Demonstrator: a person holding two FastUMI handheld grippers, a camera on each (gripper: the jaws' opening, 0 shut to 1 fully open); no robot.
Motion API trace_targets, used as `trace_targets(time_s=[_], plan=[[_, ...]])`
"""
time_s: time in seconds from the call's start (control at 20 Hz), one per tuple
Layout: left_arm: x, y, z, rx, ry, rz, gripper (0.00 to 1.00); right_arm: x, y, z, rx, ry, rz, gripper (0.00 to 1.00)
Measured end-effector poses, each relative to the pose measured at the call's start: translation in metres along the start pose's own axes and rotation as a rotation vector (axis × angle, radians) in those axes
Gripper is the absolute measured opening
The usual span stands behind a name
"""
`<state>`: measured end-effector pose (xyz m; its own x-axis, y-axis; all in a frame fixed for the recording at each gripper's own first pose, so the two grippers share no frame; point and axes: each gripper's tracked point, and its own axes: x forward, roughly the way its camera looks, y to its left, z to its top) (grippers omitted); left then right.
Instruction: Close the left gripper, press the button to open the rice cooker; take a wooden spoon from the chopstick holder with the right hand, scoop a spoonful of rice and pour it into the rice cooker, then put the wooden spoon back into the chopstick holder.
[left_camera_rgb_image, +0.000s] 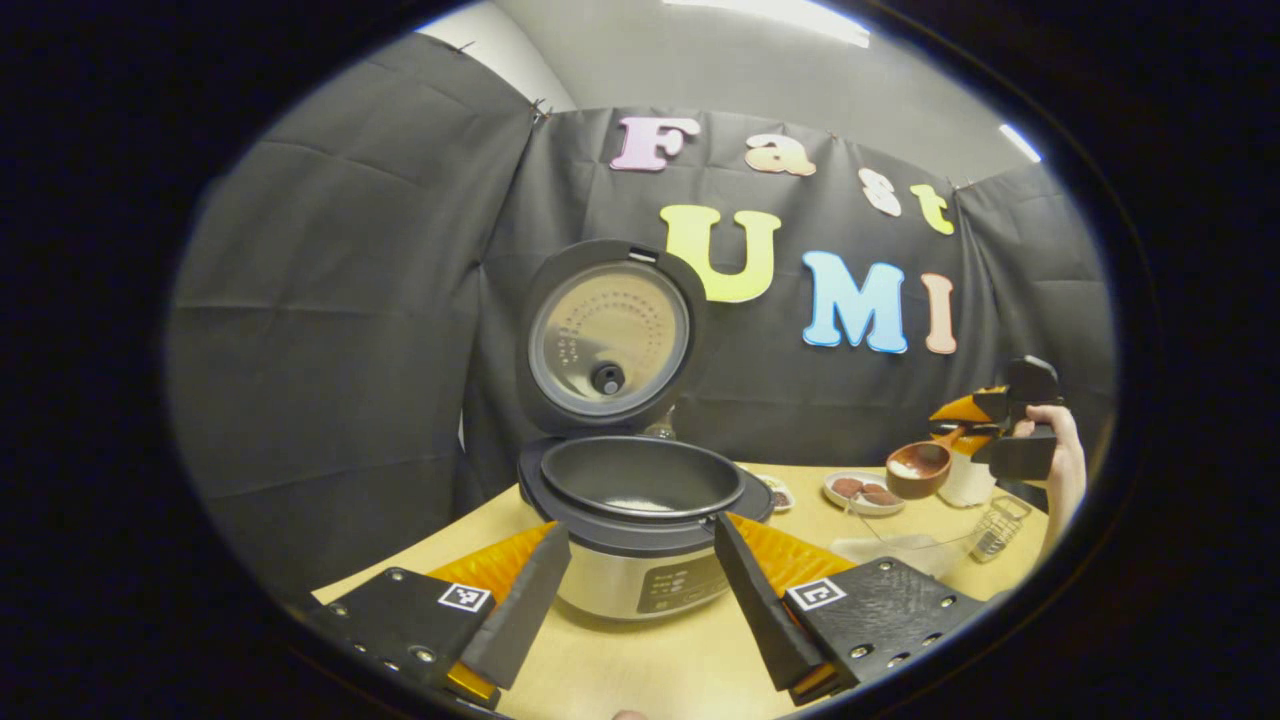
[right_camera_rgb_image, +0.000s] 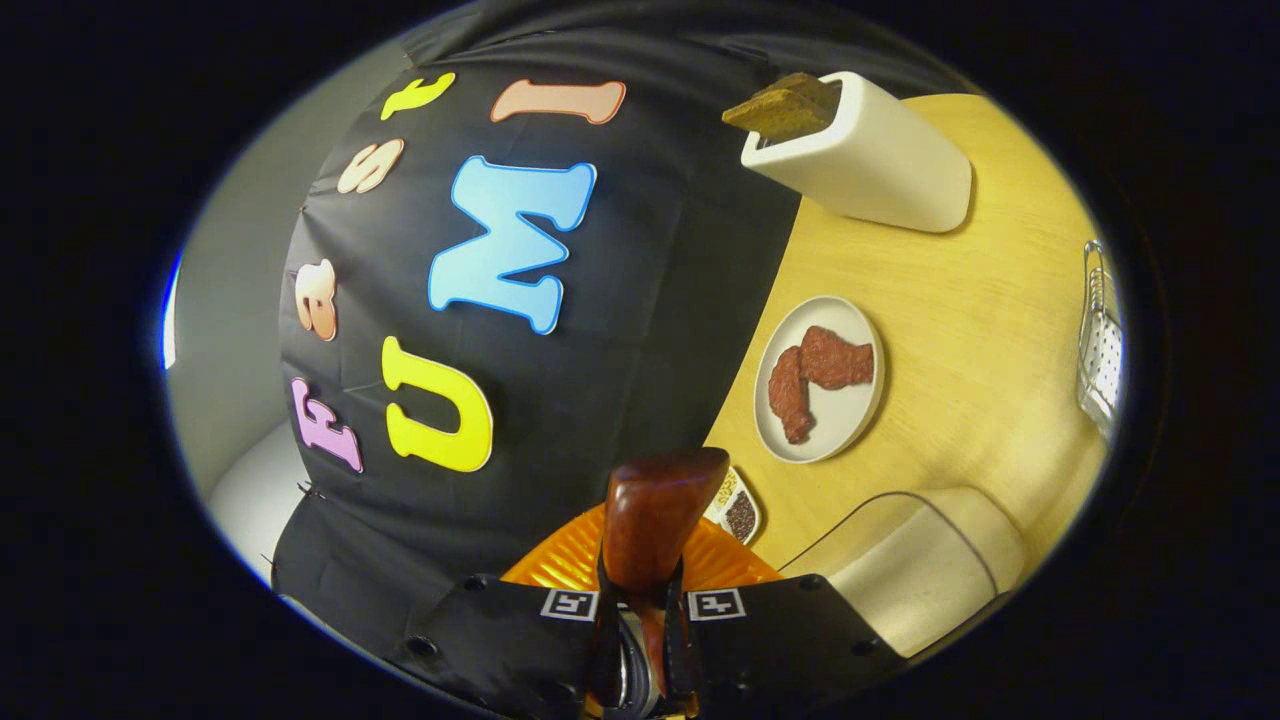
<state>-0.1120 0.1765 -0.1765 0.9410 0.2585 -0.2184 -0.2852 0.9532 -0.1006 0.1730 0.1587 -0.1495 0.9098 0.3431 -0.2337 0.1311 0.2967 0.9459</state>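
Rice fills the wooden spoon (left_camera_rgb_image: 920, 466), clamped by the right gripper (left_camera_rgb_image: 985, 425) and kept level against spilling, while the left gripper (left_camera_rgb_image: 640, 590), fingers apart, waits before the open rice cooker (left_camera_rgb_image: 640, 480).

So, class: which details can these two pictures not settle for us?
- Left gripper view: the rice cooker pot's front floor is hidden by its rim; its front panel is too small to read.
- Left gripper view: the wooden spoon bowl's contents are too small to judge.
- Right gripper view: the right gripper hides the spoon's handle; the wire basket is cut off by the edge.
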Motion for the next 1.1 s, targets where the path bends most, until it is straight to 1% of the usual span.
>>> trace_targets(time_s=[0.05, 0.2, 0.3, 0.35, 0.5, 0.75, 0.8, 0.85, 1.1], plan=[[0.000, 0.004, 0.000, -0.008, -0.001, 0.005, 0.91, 0.006, 0.007, -0.007, 0.002, 0.009, 0.010, 0.18], [0.002, 0.015, 0.000, -0.025, -0.002, 0.018, 0.92, 0.023, 0.035, -0.032, 0.012, 0.055, 0.035, 0.18], [0.000, 0.024, 0.000, -0.024, -0.001, 0.033, 0.92, 0.036, 0.061, -0.051, 0.051, 0.090, 0.073, 0.18], [-0.002, 0.029, -0.002, -0.024, 0.000, 0.039, 0.92, 0.042, 0.075, -0.062, 0.047, 0.106, 0.091, 0.18], [-0.005, 0.040, 0.000, -0.041, -0.008, 0.051, 0.91, 0.057, 0.106, -0.092, -0.046, 0.131, 0.113, 0.18], [-0.012, 0.063, -0.006, -0.040, -0.002, 0.092, 0.91, 0.076, 0.146, -0.152, -0.108, 0.195, 0.160, 0.18], [-0.014, 0.069, -0.006, -0.037, 0.000, 0.104, 0.91, 0.080, 0.149, -0.165, -0.130, 0.203, 0.165, 0.15], [-0.015, 0.074, -0.008, -0.036, 0.002, 0.114, 0.91, 0.083, 0.154, -0.178, -0.152, 0.211, 0.172, 0.18], [-0.024, 0.091, -0.005, -0.036, -0.009, 0.148, 0.91, 0.098, 0.160, -0.228, -0.282, 0.245, 0.182, 0.18]])
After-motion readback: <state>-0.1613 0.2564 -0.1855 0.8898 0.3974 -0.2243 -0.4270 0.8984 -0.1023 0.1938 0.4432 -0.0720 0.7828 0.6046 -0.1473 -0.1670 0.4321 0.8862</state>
